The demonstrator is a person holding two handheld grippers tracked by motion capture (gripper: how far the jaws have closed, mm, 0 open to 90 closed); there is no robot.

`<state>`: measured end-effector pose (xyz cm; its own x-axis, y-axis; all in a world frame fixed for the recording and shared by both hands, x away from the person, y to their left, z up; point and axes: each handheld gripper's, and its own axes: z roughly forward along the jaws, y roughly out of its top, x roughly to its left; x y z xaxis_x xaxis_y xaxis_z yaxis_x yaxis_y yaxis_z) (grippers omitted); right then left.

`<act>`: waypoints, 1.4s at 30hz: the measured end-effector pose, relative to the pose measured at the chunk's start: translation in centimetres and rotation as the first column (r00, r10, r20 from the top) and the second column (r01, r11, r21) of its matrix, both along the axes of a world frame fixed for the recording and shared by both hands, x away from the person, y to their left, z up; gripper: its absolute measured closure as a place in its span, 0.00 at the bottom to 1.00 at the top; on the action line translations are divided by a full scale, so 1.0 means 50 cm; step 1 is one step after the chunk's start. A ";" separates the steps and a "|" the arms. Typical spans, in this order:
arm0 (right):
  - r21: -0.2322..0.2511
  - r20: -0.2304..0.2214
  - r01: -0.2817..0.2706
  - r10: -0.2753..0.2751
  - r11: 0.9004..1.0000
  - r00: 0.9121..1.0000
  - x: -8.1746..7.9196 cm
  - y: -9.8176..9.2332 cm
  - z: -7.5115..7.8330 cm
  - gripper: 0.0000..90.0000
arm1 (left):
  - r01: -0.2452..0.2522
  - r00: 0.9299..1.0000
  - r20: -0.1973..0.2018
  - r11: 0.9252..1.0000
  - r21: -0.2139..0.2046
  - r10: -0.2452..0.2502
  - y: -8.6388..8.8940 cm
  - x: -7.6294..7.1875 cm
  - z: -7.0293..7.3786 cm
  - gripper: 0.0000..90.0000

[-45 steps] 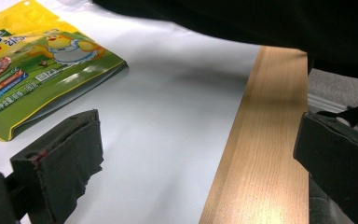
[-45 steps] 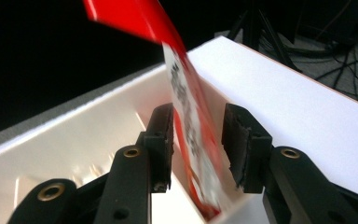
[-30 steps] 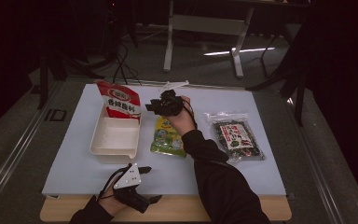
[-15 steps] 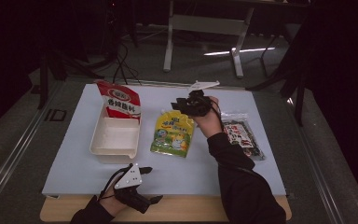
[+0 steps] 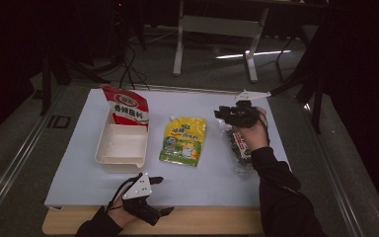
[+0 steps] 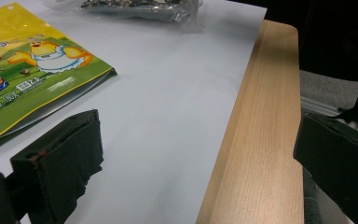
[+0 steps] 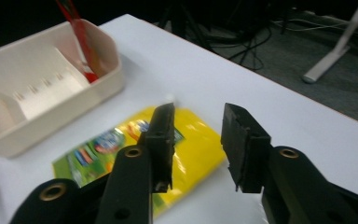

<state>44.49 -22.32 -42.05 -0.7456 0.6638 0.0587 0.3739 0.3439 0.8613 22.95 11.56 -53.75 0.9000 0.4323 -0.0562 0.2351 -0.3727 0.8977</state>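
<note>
A yellow-green pouch [image 5: 183, 140] lies flat mid-table, seen too in the left gripper view [image 6: 28, 70] and the right gripper view [image 7: 191, 140]. A clear bag of dark snack [image 5: 238, 150] lies to its right. My right gripper [image 5: 221, 114] hovers over that bag's far end, pointing left. Its jaws [image 7: 198, 114] have just been closing a little but stand apart, nothing between them. My left gripper [image 5: 164, 196] rests open at the table's front edge [image 6: 200, 121], holding nothing.
A white tray [image 5: 109, 155] sits left of the yellow pouch, with a red pouch [image 5: 127, 106] propped upright at its far end. The wooden table edge [image 6: 256, 140] runs along the front. Stands and cables are on the floor beyond the table.
My right gripper has moved to the right, from above the yellow pouch to above the dark snack bag. The left gripper has stayed put.
</note>
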 end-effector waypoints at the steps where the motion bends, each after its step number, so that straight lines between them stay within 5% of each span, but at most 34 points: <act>1: 0.001 -0.004 0.007 -0.007 1.000 1.000 0.000 -0.014 -0.003 0.76 | 0.001 1.000 0.002 1.000 -0.003 -0.001 0.000 0.000 0.000 0.03; 8: -0.033 -0.066 0.088 -0.090 0.996 0.994 0.008 -0.110 -0.042 1.00 | -0.006 1.000 0.005 1.000 -0.002 0.006 0.003 0.001 0.001 0.03; 15: -0.074 -0.094 0.149 -0.155 0.986 0.983 0.013 -0.167 -0.082 1.00 | -0.008 1.000 0.002 1.000 0.003 0.008 0.002 0.002 -0.001 0.03; 19: -0.087 -0.105 0.224 -0.232 0.971 0.967 0.019 -0.215 -0.109 1.00 | -0.005 1.000 -0.001 1.000 0.007 0.005 0.000 0.002 -0.003 0.03; 20: -0.114 -0.115 0.277 -0.289 0.954 0.950 0.025 -0.240 -0.125 1.00 | -0.003 1.000 -0.011 1.000 0.002 0.003 -0.002 0.003 -0.006 0.03; 22: -0.120 -0.120 0.301 -0.314 0.946 0.942 0.027 -0.253 -0.133 1.00 | -0.002 1.000 -0.009 1.000 0.011 0.002 -0.003 0.003 -0.007 0.03; 23: -0.121 -0.137 0.340 -0.355 0.933 0.925 0.031 -0.279 -0.146 1.00 | 0.000 1.000 -0.009 1.000 0.009 0.000 -0.005 0.003 -0.007 0.03; 24: -0.127 -0.142 0.358 -0.374 0.925 0.917 0.032 -0.290 -0.152 1.00 | 0.000 1.000 -0.009 1.000 0.009 0.000 -0.005 0.003 -0.006 0.03; 31: -0.171 -0.176 0.428 -0.455 0.888 0.873 0.029 -0.333 -0.197 1.00 | -0.009 1.000 -0.008 1.000 0.008 0.009 -0.003 0.005 -0.006 0.03; 38: -0.204 -0.211 0.433 -0.472 0.878 0.856 0.023 -0.330 -0.230 1.00 | -0.008 1.000 -0.008 1.000 0.012 0.008 -0.003 0.005 -0.006 0.03; 42: -0.156 -0.241 0.427 -0.453 0.891 0.858 0.003 -0.327 -0.240 1.00 | -0.008 1.000 -0.007 1.000 0.011 0.008 -0.002 0.005 -0.005 0.03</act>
<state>44.63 -38.67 -54.03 -0.3398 0.9312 0.1320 0.7133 0.1637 0.6815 23.18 11.45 -53.99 0.8963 0.4398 -0.0576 0.2441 -0.3805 0.8920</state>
